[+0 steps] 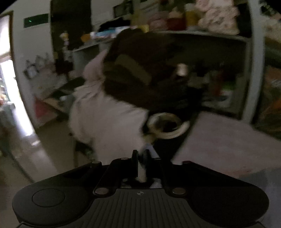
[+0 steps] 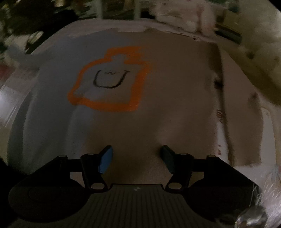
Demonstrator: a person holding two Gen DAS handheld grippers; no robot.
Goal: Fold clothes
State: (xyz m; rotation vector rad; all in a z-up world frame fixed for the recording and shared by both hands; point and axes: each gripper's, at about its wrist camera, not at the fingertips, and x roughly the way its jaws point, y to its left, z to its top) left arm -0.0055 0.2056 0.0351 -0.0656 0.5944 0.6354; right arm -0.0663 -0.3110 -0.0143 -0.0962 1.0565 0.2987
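Up in the air, the left gripper (image 1: 140,156) has its two fingers pinched tight on a bit of cloth. The cloth belongs to a garment (image 1: 137,84) that hangs in front of it, lifted off the table. The garment is pale on the left and dark with a lighter stripe on the right. It has a pale round ring (image 1: 166,125) low down, just past the fingers. The picture is blurry, so what kind of garment it is cannot be told. Far behind it stand shelves (image 1: 202,33) full of things.

The right gripper (image 2: 137,157) holds nothing, and its blue pads (image 2: 105,161) are spread wide apart. It hovers over the table (image 2: 158,122). An orange outline (image 2: 108,79) with a black smile inside is drawn far on the table top. A white fluffy thing (image 2: 186,14) sits at the far edge.
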